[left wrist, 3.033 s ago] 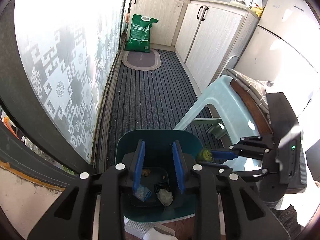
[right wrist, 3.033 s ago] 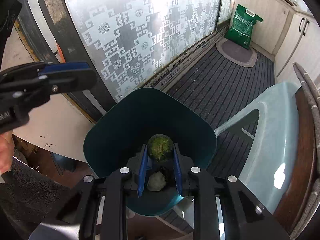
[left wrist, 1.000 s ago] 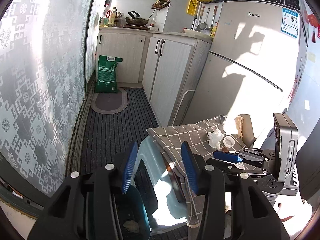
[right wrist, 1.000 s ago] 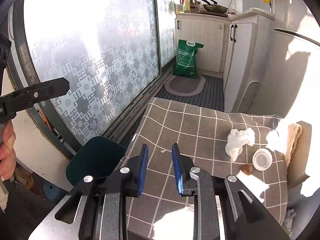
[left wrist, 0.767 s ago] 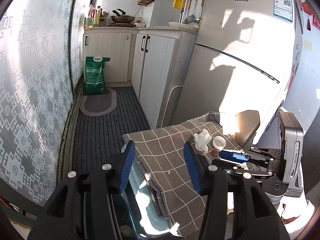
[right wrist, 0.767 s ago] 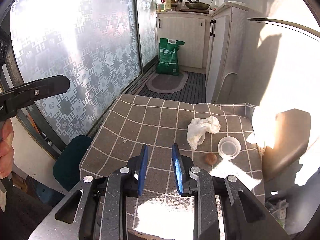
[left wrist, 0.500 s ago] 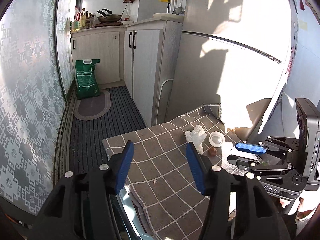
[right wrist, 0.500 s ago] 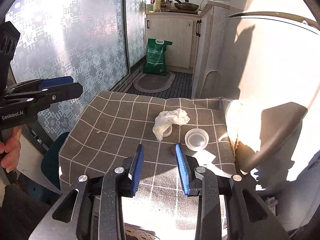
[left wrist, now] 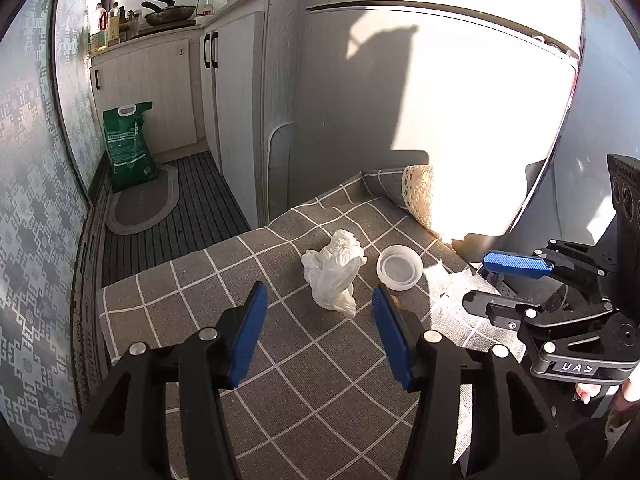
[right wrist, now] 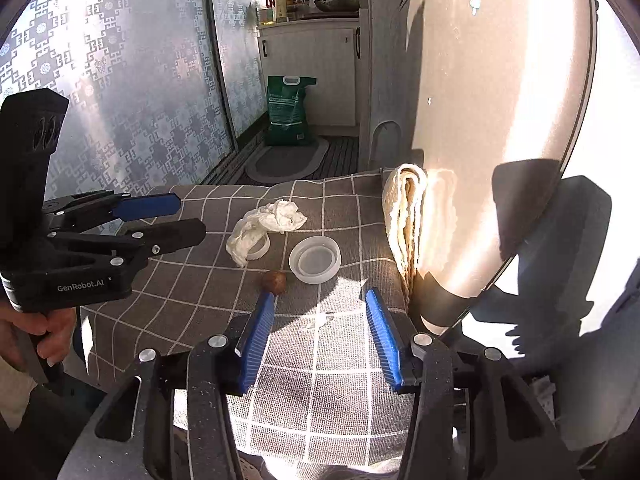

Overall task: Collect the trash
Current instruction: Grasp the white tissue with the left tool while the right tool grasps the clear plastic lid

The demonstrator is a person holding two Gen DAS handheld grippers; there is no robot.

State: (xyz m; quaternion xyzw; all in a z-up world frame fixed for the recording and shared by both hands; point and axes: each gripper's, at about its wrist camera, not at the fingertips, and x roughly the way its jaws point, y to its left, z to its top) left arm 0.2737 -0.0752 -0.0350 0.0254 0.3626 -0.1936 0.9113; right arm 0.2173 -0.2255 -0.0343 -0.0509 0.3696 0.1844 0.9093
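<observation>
Nearest the right wrist camera, the right gripper (right wrist: 320, 332) hangs over the near edge of the tabletop (right wrist: 192, 312), which is covered by a grey checked cloth. Its blue-padded fingers (right wrist: 256, 336) are opening, with nothing between them but sunlit cloth and a few pale crumbs (right wrist: 320, 322). Just beyond the left fingertip lies a small brown round piece of trash (right wrist: 274, 281), close to it but not gripped.

The left gripper (left wrist: 318, 332) is over the tabletop's left side, its fingers (left wrist: 246, 338) held moderately wide and empty. A hand (right wrist: 48, 330) holds its handle at the tabletop's left edge.

Toward the middle of the tabletop, a clear round lid (right wrist: 315, 259) lies flat just past the brown piece. Beside it on the left sits a crumpled white tissue (right wrist: 264, 222), draped partly over a small clear ring (right wrist: 258, 250). In the left wrist view the tissue (left wrist: 334, 270) lies straight ahead of the left fingers, just beyond their tips.

At the tabletop's far right edge a folded cream cloth (right wrist: 404, 216) leans against the pale fridge (right wrist: 500, 100). Beyond the far edge, an oval mat (right wrist: 286, 160) and a green bag (right wrist: 289, 110) sit on the floor before the cabinets (right wrist: 316, 68).
</observation>
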